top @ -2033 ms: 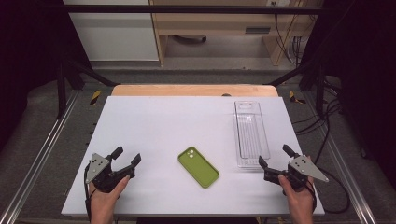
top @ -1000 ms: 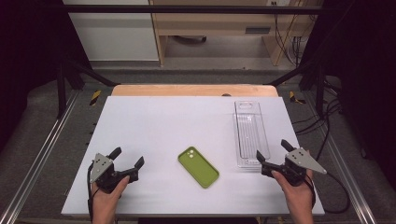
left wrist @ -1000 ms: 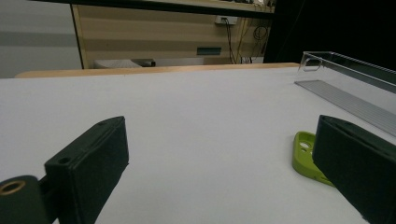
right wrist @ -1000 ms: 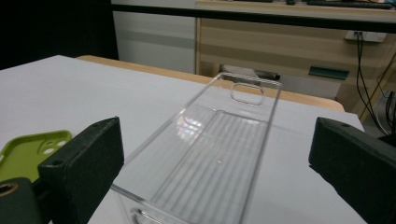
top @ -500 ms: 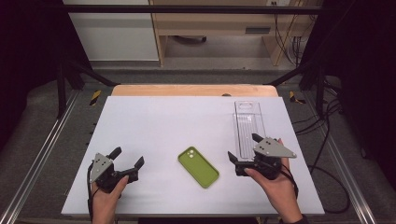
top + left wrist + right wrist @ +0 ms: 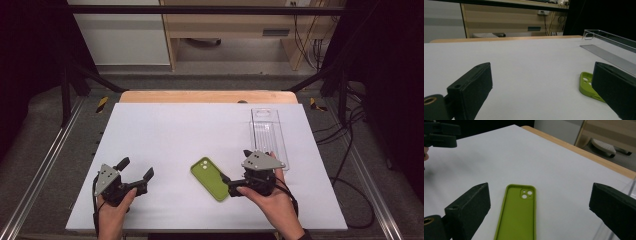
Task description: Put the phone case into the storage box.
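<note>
A lime-green phone case (image 6: pixel 210 178) lies hollow side up on the white table (image 6: pixel 165 130), near the front middle. My right gripper (image 6: pixel 236 171) is open just to the case's right, its jaws pointing left at it and apart from it. In the right gripper view the case (image 6: pixel 517 215) lies between and ahead of the wide-spread jaws of the right gripper (image 6: pixel 540 212). My left gripper (image 6: pixel 136 168) rests open at the front left with nothing between its fingers. In the left gripper view the case (image 6: pixel 586 83) peeks out beside the right jaw.
A clear plastic tray (image 6: pixel 267 132) lies lengthwise at the table's right, just beyond the right gripper, and it is the clear tray (image 6: pixel 609 47) in the left gripper view. The left gripper (image 6: pixel 439 135) appears far off in the right gripper view. Cables hang off the right.
My right gripper has swung left from the table's right front edge to just beside the phone case. The left gripper has stayed put. The case has not moved.
</note>
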A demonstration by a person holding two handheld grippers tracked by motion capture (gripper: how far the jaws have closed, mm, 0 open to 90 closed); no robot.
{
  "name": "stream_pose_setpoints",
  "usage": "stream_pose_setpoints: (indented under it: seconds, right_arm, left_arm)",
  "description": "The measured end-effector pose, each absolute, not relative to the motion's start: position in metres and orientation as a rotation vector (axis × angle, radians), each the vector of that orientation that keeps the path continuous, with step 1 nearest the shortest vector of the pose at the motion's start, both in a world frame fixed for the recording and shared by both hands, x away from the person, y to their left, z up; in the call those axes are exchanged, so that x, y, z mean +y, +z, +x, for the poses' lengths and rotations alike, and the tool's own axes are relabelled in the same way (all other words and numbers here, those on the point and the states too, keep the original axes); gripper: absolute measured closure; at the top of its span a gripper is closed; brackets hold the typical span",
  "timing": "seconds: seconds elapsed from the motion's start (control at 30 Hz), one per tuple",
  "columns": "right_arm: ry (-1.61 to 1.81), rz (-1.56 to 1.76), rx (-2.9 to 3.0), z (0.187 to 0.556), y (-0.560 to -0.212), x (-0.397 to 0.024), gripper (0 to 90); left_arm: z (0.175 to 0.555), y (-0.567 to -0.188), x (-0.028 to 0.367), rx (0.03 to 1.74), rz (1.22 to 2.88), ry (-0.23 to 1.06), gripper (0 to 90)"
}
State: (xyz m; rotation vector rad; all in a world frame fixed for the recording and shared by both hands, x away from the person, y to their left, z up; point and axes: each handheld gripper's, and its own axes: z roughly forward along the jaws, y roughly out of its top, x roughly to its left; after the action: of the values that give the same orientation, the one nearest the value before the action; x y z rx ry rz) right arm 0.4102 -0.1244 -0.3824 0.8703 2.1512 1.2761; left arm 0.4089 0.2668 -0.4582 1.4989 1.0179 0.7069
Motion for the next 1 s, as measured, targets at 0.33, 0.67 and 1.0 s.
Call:
stream_pose_setpoints:
  seconds: [0.33,0.67,1.0]
  right_arm:
    - [1.298,0.91,2.251,0.419,-0.393,-0.109,3.8]
    - [1.218,0.909,2.352,0.42,-0.417,-0.095,4.4]
    - [1.106,0.919,2.454,0.42,-0.451,-0.09,4.9]
  left_arm:
    - [0.41,-0.459,0.265,1.013,1.507,0.7,2.5]
    - [0.411,-0.459,0.264,1.007,1.512,0.695,2.5]
    - [0.411,-0.459,0.262,1.002,1.52,0.69,2.5]
